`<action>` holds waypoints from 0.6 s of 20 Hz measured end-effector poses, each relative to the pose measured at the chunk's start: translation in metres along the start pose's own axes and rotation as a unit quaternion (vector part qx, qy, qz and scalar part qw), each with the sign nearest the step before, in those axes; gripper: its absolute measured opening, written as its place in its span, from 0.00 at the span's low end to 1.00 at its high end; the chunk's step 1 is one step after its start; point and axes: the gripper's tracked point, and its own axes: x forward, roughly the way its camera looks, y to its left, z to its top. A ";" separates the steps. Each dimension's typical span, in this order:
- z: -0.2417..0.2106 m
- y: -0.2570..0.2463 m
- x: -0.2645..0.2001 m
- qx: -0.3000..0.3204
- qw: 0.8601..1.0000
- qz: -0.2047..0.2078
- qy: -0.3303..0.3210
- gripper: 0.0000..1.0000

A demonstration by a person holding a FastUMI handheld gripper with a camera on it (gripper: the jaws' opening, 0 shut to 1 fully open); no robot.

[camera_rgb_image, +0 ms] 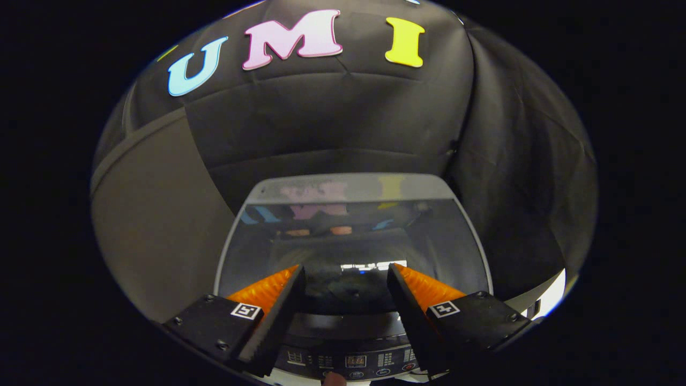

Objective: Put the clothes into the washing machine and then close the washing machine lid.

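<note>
- Washing machine lid (353, 236) lies straight ahead of the gripper (345, 284) and below it. It is a dark glass panel with a pale frame, and it appears to lie flat and closed over the tub; the glass gives back reflections, so I cannot tell what is inside.
- Its long edge runs across, from one finger to the other, and the far edge, which I take for the hinge side, is beyond the fingertips, near the black cloth wall (332, 123).
- The control panel (353, 360) of the machine is on the near side, under the fingers, with small buttons and a lit display.
- The gripper is wide open. The two fingers stand well apart, with the front part of the lid seen between them, and they hold nothing. I cannot tell if they touch the machine.
- No clothes are seen between the fingers, so I judge that the task is at its end or close to it.
</note>
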 end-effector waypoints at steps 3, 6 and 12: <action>0.068 0.016 -0.027 0.017 0.998 0.017 -0.066 0.99; 0.132 0.026 -0.063 0.017 0.990 0.027 -0.136 0.99; 0.244 0.044 -0.152 -0.006 0.962 0.041 -0.270 0.99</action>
